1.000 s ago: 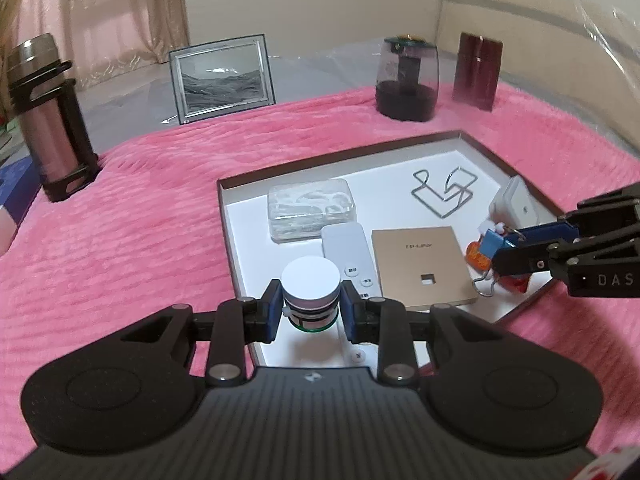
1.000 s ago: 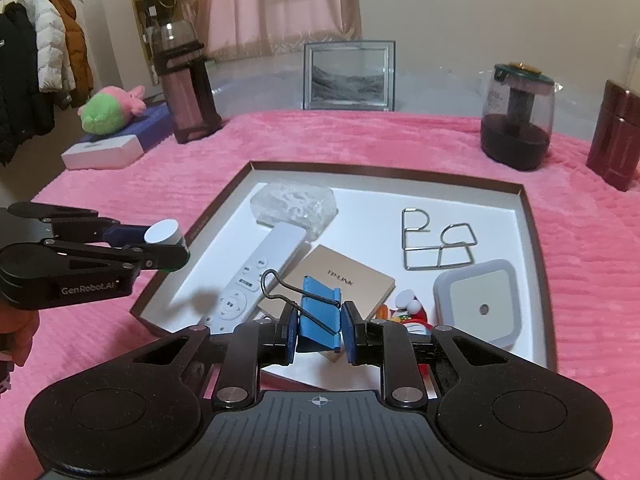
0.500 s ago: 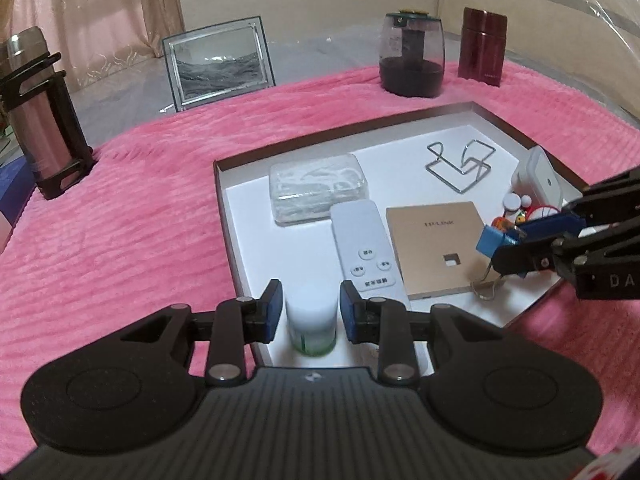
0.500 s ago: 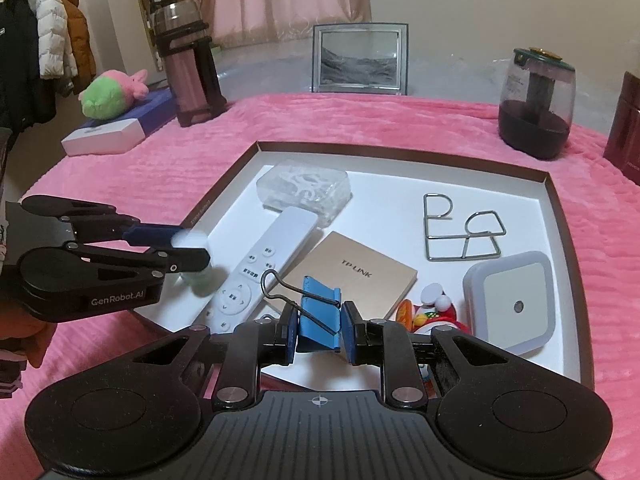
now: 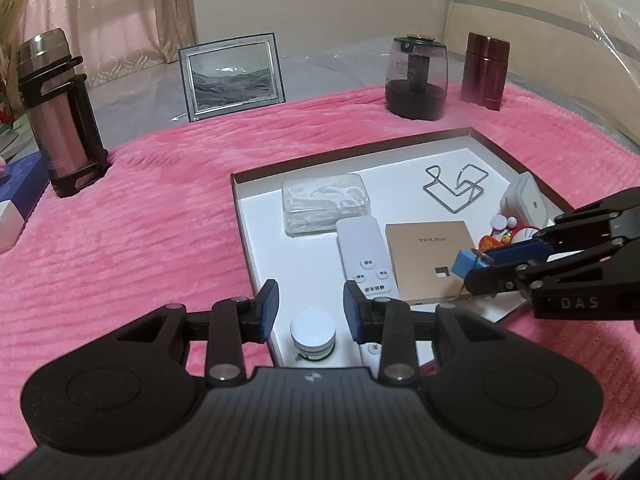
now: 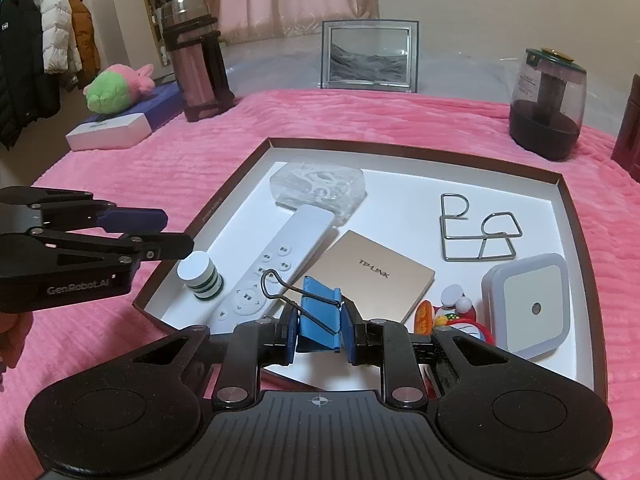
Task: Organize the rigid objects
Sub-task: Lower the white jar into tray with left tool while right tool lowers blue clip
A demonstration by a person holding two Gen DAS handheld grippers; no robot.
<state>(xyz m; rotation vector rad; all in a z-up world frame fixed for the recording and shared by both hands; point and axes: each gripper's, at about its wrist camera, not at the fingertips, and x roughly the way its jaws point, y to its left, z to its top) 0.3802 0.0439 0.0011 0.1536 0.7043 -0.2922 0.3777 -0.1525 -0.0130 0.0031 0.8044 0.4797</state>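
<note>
The small white jar (image 5: 313, 336) with green bands stands upright in the near left corner of the tray (image 5: 240, 208), just beside the white remote (image 5: 366, 258). In the left wrist view the left gripper (image 5: 311, 312) is spread wide, its pads clear of the jar; a second ago it gripped the jar above that corner. The right gripper (image 5: 476, 266) shows at the right edge, above the gold TP-LINK panel (image 5: 428, 264).

In the right wrist view the right gripper (image 6: 319, 330) is clamped on the blue binder clip (image 6: 320, 314), as before, over the tray's near edge. The left gripper (image 6: 176, 232) hangs released just above the jar (image 6: 202, 276), not touching it.
</note>
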